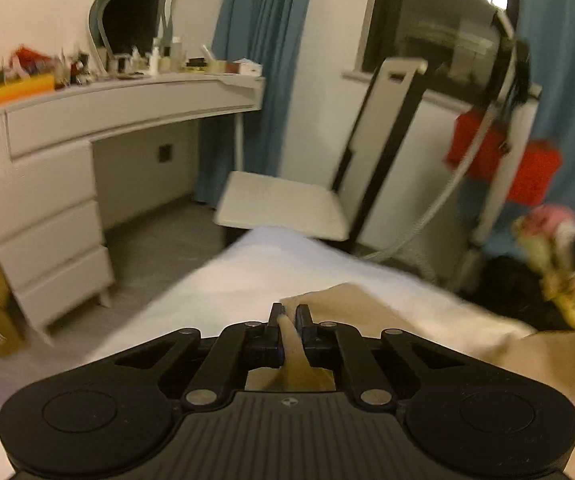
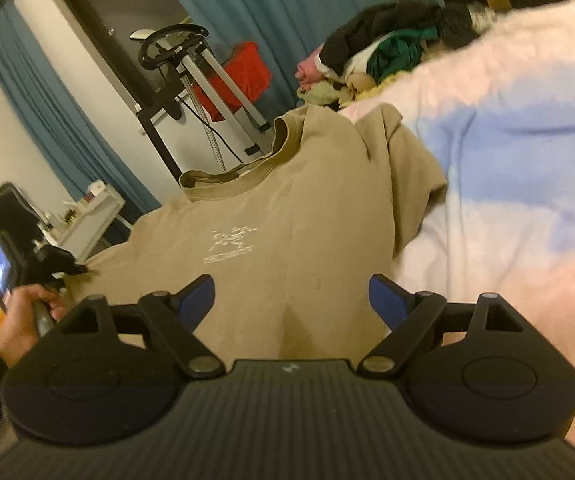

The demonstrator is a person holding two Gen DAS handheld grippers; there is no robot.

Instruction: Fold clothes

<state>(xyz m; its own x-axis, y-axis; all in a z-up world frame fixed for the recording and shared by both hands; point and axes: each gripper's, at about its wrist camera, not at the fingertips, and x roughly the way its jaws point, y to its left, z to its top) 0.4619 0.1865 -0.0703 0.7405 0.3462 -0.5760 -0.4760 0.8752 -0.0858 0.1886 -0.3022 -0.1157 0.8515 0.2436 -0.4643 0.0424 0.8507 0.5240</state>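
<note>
Left wrist view: the left gripper (image 1: 290,314) has its fingers pinched on a fold of the tan T-shirt (image 1: 351,312), at the edge of the white bed (image 1: 223,280). Right wrist view: the right gripper (image 2: 290,300), fingers spread wide, hovers over the T-shirt's lower part, spread front-up on the bed beside a heap of clothes (image 2: 383,52).

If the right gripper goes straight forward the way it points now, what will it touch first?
Most likely the tan T-shirt: the open right gripper points down at its lower front, spread on the bed. Depth is unclear, but nothing else lies between.
</note>
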